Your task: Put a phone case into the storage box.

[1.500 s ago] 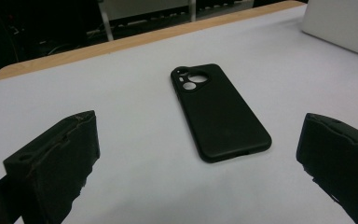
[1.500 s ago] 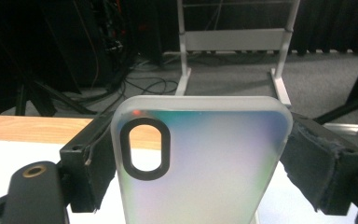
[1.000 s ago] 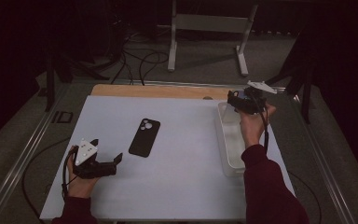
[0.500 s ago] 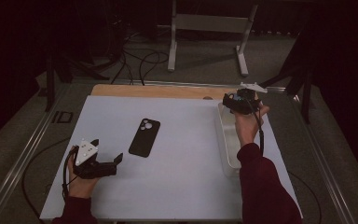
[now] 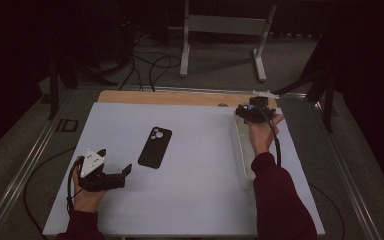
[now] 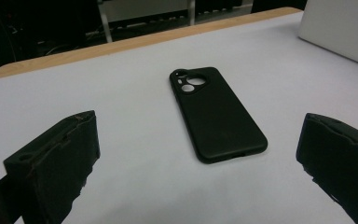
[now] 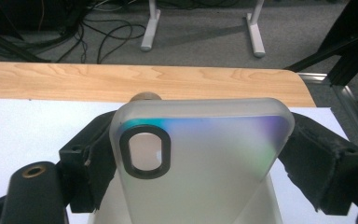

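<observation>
Between the right gripper's [image 7: 200, 154] jaws, clamped by its long edges, sits a frosted phone case [image 7: 200, 158], raised over the clear tray [image 5: 241, 150] at the bench's [image 5: 190, 200] right side. Left of the tray, a black phone [image 6: 216, 114] lies camera-side up, untouched. Left gripper [image 6: 196, 163], nearest the phone, hangs released and empty; judged early on: case picked up, fitting to phone still undone.

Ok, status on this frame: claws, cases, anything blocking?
Left claw open, low, facing black phone case. Right claw shut on frosted clear phone case, raised over clear bin. Nothing in the way.
</observation>
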Demonstrator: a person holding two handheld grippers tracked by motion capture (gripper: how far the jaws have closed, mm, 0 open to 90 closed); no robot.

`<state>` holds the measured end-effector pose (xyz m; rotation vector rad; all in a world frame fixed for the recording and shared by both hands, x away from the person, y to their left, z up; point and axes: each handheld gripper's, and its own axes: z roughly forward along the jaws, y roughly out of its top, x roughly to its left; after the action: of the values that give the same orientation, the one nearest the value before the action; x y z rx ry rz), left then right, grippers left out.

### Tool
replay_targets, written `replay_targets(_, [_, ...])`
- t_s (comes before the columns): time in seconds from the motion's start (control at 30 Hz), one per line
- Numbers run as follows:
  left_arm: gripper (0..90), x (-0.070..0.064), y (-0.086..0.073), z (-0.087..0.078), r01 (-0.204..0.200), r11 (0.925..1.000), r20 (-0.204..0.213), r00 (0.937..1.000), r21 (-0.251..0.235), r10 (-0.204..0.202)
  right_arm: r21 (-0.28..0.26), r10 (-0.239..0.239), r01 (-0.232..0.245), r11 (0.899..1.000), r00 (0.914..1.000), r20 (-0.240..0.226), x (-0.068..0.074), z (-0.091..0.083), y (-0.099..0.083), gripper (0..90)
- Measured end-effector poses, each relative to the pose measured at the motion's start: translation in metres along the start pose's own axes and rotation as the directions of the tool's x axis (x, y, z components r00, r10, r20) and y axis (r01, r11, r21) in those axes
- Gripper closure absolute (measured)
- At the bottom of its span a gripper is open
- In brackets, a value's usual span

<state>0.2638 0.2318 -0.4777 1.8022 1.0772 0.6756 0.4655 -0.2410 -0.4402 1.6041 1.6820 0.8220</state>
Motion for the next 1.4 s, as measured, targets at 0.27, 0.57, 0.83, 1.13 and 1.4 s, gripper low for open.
replay_targets(0.27, [0.0,-0.001,0.000,0.000,0.000,1.0000,0.002,1.0000,-0.002,0.000,0.011,0.007,-0.007,1.000,0.9999,0.012,0.002,0.006,0.003,16.3])
replay_targets(0.57, [0.1,-0.001,0.000,0.000,-0.001,1.0000,0.008,1.0000,0.001,0.001,0.024,0.046,-0.046,0.999,0.9989,0.001,-0.001,0.009,0.011,6.9])
replay_targets(0.83, [0.6,-0.003,0.000,0.001,-0.007,1.0000,0.014,0.9999,0.007,0.007,-0.026,0.021,-0.022,0.999,0.9991,-0.036,-0.004,0.003,0.017,6.9])
replay_targets(1.13, [0.7,-0.003,0.000,0.000,-0.005,1.0000,0.011,0.9999,0.005,0.005,-0.018,0.016,-0.017,1.000,0.9987,-0.048,-0.005,0.000,0.019,7.0])
replay_targets(1.4, [0.5,-0.002,0.000,0.000,0.002,1.0000,0.004,1.0000,0.002,-0.002,-0.009,0.016,-0.017,1.000,0.9975,-0.069,-0.006,-0.003,0.014,7.2])
